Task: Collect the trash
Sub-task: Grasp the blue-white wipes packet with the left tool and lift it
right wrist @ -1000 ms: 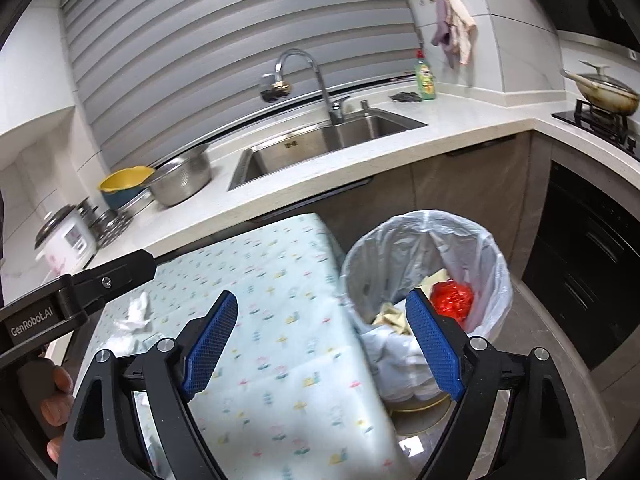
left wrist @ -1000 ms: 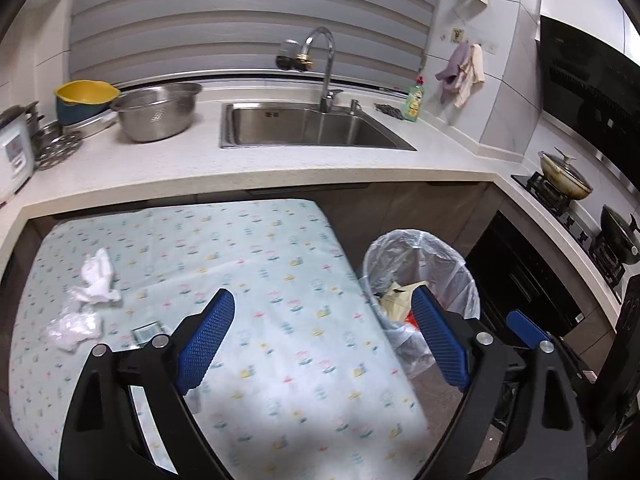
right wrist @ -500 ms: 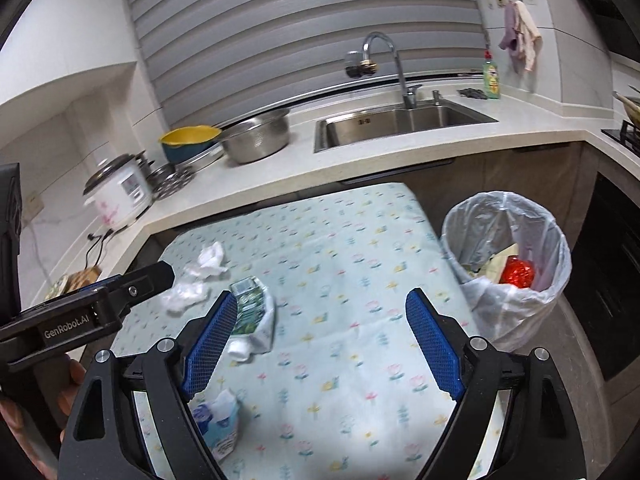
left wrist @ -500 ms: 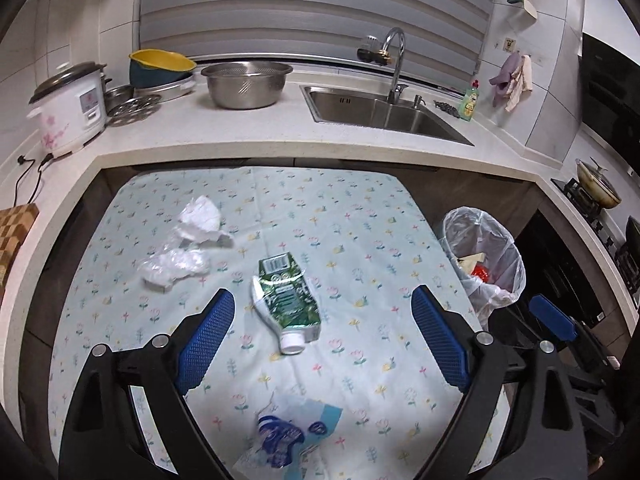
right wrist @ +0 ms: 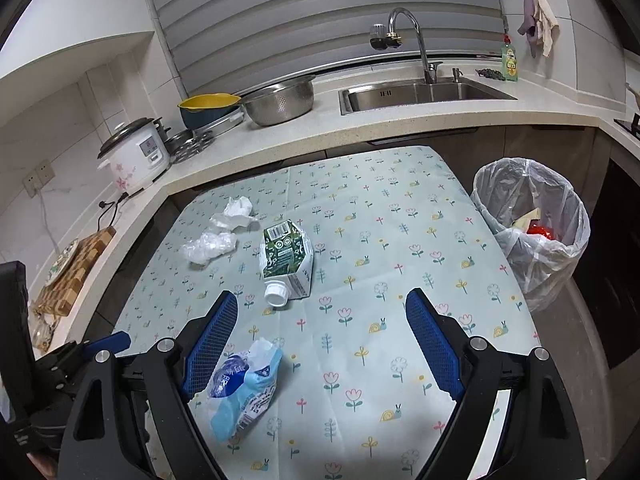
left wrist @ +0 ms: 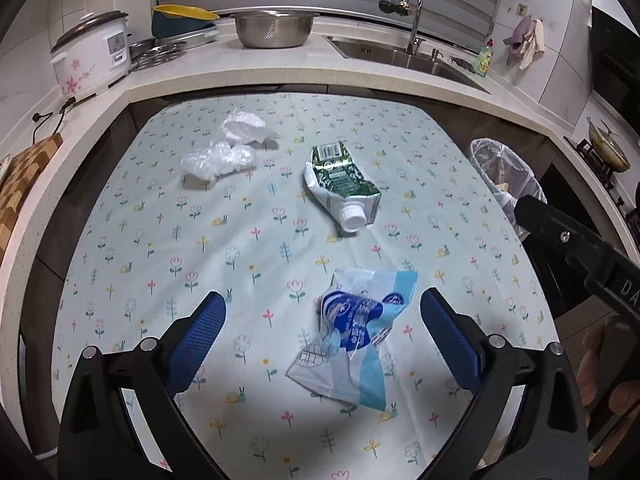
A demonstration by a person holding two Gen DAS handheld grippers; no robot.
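Trash on the floral tablecloth [left wrist: 132, 240]: a crumpled blue-and-white wrapper [left wrist: 352, 332] lies nearest the cameras, a flattened green carton [left wrist: 340, 178] with a white cap lies beyond it, and a clear plastic wad [left wrist: 218, 160] touches a white tissue [left wrist: 246, 128] at the far left. The left gripper [left wrist: 322, 332] is pitched steeply downward over the wrapper, which lies between its blue pads [left wrist: 196, 340] without touching them; its jaws are opening. The right gripper [right wrist: 320, 336] tilts down over bare cloth, jaws spread wide and empty, with the wrapper beside its left pad. A lined trash bin [right wrist: 532, 232], already holding scraps, stands off the table's right edge. Behind, the counter [right wrist: 304, 136] carries a rice cooker [right wrist: 134, 156], a steel colander [right wrist: 280, 100] and a sink [right wrist: 424, 94].
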